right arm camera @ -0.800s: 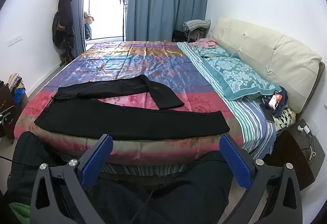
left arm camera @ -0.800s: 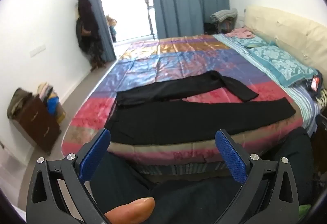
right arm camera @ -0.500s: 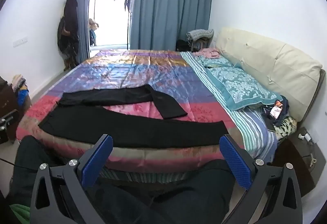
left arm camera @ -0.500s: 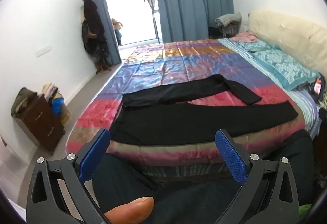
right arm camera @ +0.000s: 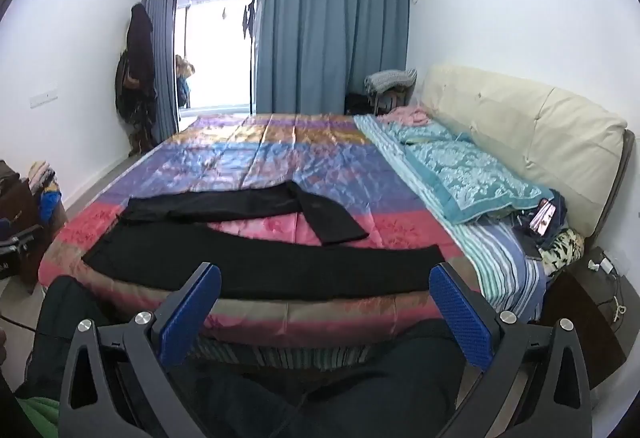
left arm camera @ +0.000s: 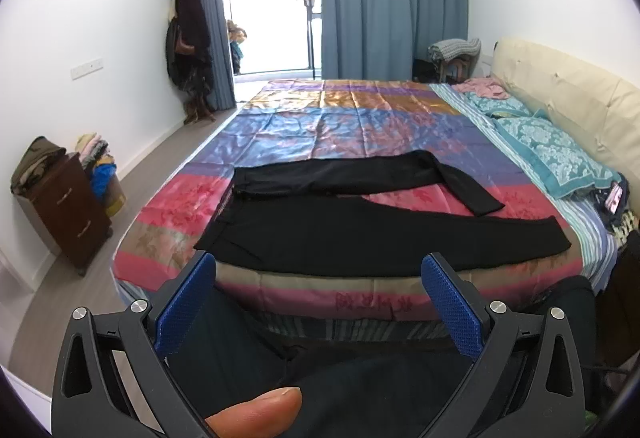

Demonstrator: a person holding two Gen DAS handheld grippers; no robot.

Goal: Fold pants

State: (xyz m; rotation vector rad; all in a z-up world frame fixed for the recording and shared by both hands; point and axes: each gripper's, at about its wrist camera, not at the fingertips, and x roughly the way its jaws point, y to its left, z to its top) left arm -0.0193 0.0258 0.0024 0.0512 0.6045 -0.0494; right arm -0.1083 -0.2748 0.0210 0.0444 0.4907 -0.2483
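Observation:
Black pants (left arm camera: 360, 234) lie spread flat on the near part of the bed (left arm camera: 360, 126), waist at the left, legs running right; the far leg bends at its end. They also show in the right wrist view (right arm camera: 260, 258). My left gripper (left arm camera: 320, 298) is open and empty, held back from the bed's near edge, above the person's dark-clad legs. My right gripper (right arm camera: 324, 306) is open and empty too, at about the same distance from the bed.
A colourful satin cover lies on the bed. Teal pillows (left arm camera: 560, 158) and a cream headboard (right arm camera: 520, 118) are at the right. A brown cabinet (left arm camera: 68, 206) with piled clothes stands at the left wall. A nightstand (right arm camera: 588, 302) is at the right.
Both grippers have tilted upward, so the bed and pants sit lower in both views. The pants have not moved. Both grippers stay open.

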